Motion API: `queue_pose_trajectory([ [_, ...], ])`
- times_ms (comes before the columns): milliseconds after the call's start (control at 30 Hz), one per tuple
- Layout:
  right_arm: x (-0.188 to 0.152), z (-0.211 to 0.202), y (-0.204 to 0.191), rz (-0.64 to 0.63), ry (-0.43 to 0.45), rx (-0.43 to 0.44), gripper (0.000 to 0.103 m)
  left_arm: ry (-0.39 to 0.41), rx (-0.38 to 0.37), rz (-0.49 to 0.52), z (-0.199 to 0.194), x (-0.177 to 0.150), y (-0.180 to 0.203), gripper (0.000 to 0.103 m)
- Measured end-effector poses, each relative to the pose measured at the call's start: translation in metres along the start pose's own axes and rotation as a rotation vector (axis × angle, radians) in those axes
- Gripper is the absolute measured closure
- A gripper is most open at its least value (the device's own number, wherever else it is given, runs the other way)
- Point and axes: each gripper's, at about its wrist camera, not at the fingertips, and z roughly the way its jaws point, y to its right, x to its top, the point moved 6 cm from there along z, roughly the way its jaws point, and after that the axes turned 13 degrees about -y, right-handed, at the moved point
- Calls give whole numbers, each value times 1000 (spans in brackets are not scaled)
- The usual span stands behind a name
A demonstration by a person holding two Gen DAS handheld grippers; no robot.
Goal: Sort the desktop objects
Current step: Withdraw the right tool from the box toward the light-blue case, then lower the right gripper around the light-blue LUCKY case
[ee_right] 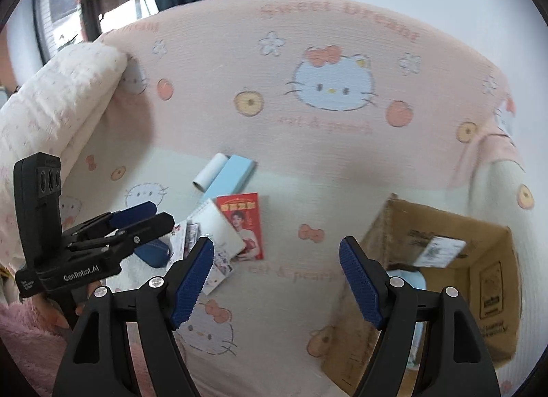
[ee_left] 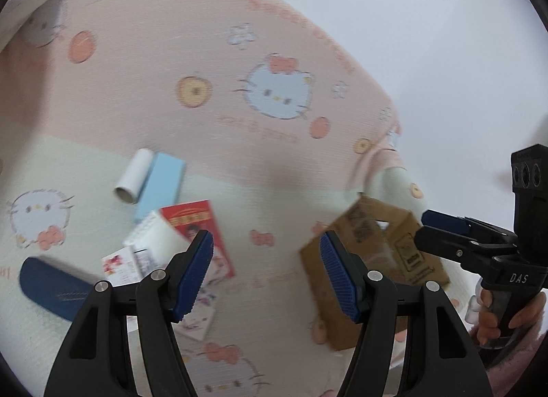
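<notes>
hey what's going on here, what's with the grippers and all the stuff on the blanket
A person is holding a gripper in each hand over a cartoon-cat blanket, sorting small desk items into a cardboard box. Both the left gripper and the right gripper are open and hold nothing. A pile waits on the blanket: a white tube, a light blue box, a red card, a notebook, some small printed cards and a dark blue case. The cardboard box already holds something light blue.
</notes>
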Motion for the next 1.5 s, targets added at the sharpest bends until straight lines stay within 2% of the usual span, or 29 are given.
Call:
queue_pose_trajectory([
  [100, 3, 12, -5, 1, -17, 23, 28, 5, 37, -22, -4, -5, -19, 34],
  [200, 8, 24, -10, 24, -28, 85, 28, 3, 80, -16, -5, -9, -33, 34],
  [400, 26, 58, -22, 34, -19, 145, 28, -43, 141, -56, 7, -7, -71, 34],
  [533, 42, 89, -27, 49, -26, 192, 28, -63, 140, -124, 21, -1, -94, 34],
  [633, 54, 117, -29, 91, -51, 239, 28, -84, 103, -204, 36, 6, -114, 34],
  [833, 72, 187, -30, 297, -143, 426, 30, -108, 70, -336, 70, 19, -150, 36],
  [867, 74, 201, -29, 331, -161, 442, 37, -108, 76, -340, 74, 21, -153, 43],
  [900, 75, 208, -28, 350, -167, 444, 66, -110, 94, -342, 79, 23, -158, 56],
  [933, 77, 216, -26, 367, -172, 437, 87, -120, 112, -341, 83, 25, -160, 62],
  [967, 79, 224, -24, 386, -174, 426, 97, -131, 128, -340, 88, 26, -163, 73],
  [1133, 91, 251, -29, 397, -180, 452, 97, -163, 108, -366, 108, 31, -175, 76],
  [1200, 98, 262, -34, 398, -190, 487, 97, -174, 115, -383, 118, 34, -182, 76],
  [1333, 105, 285, -42, 378, -235, 533, 96, -185, 118, -417, 135, 42, -195, 76],
  [1433, 108, 300, -43, 378, -239, 534, 96, -226, 81, -414, 149, 46, -196, 76],
  [1500, 110, 309, -40, 395, -238, 526, 93, -229, 97, -396, 156, 49, -194, 76],
])
